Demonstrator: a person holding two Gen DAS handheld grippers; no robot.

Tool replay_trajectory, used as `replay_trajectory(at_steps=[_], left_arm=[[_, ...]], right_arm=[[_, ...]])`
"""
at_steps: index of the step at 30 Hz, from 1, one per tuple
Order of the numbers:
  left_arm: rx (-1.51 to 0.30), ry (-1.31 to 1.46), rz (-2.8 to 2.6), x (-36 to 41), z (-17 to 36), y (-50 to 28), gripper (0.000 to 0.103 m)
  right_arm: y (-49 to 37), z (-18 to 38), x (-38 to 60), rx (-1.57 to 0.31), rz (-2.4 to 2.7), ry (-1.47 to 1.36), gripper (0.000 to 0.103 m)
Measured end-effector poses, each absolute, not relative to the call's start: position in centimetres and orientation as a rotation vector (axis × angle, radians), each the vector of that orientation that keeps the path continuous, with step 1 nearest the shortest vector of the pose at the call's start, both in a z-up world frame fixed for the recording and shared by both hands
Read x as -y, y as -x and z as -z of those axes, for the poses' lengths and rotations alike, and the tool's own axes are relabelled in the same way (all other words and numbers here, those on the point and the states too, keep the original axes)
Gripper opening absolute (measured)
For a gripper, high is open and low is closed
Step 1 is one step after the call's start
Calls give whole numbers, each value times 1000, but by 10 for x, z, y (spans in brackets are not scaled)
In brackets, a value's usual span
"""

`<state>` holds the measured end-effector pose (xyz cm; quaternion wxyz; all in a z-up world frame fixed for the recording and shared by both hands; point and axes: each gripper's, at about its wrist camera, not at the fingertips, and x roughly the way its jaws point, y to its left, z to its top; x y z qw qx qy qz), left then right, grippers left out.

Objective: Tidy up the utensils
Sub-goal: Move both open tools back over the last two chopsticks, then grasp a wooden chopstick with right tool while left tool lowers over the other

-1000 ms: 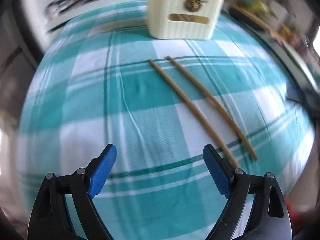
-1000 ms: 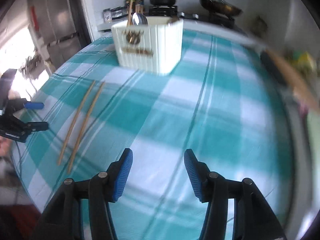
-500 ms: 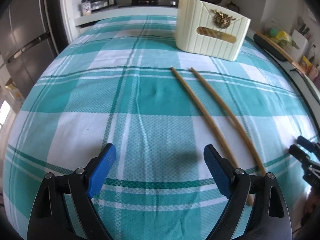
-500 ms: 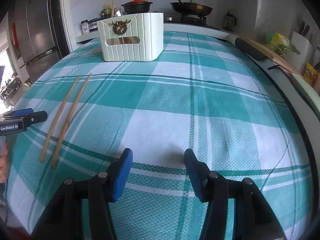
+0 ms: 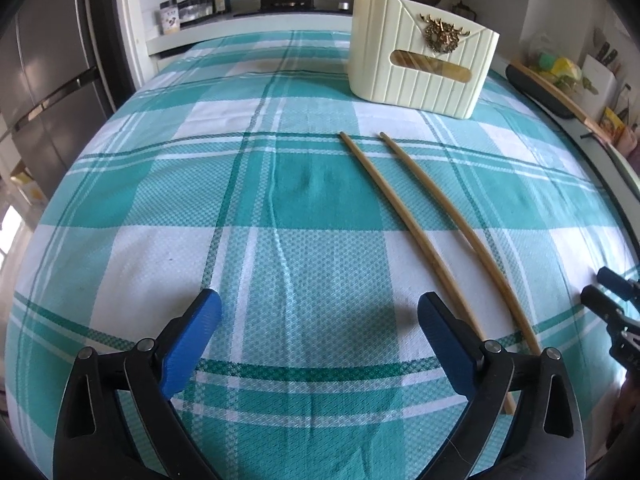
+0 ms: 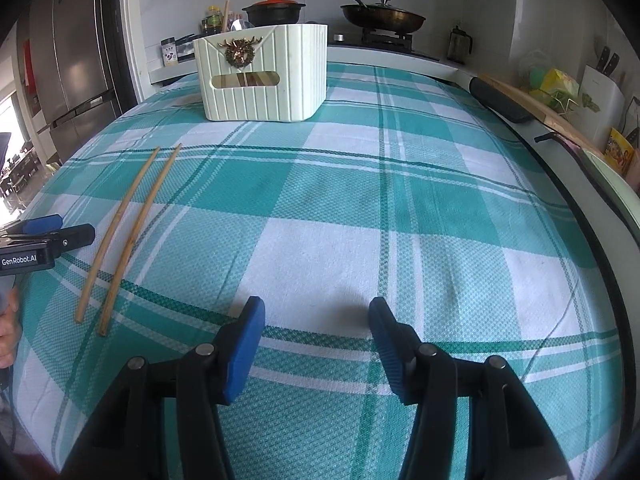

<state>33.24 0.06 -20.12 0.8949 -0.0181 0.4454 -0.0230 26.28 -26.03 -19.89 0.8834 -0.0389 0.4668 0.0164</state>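
Observation:
Two long wooden chopsticks (image 5: 404,208) lie side by side on the teal checked tablecloth (image 5: 200,200); they also show at the left of the right wrist view (image 6: 136,216). A cream ribbed utensil basket (image 5: 420,64) with a gold stag ornament stands at the far end and holds chopsticks and a spoon; it shows in the right wrist view too (image 6: 260,76). My left gripper (image 5: 318,312) is open and empty, its right finger beside the chopsticks' near ends. My right gripper (image 6: 316,320) is open and empty over bare cloth.
A stove with a black pot (image 6: 274,10) and a pan (image 6: 380,14) stands behind the table. A fridge (image 6: 68,60) stands at the left. A cutting board and a knife block (image 6: 600,88) line the right counter. The table edge runs along the right.
Both views have steadied after a swing. The left gripper now faces the chopsticks and basket squarely, a little closer. The right gripper has turned toward the table's middle. Both stay open.

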Motion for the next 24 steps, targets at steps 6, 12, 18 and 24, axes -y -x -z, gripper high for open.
replay_trajectory(at_steps=[6, 12, 18, 24], left_arm=[[-916, 61, 52, -3, 200, -332, 99], [-907, 95, 53, -9, 200, -331, 99], [-901, 113, 56, -11, 200, -330, 99], [-891, 155, 47, -18, 199, -330, 99]], right_arm=[[-263, 200, 260, -972, -35, 78, 55], [-267, 185, 243, -936, -76, 45, 55], [-284, 176, 181, -953, -324, 104, 42], [-303, 198, 150, -1035, -426, 148, 27]])
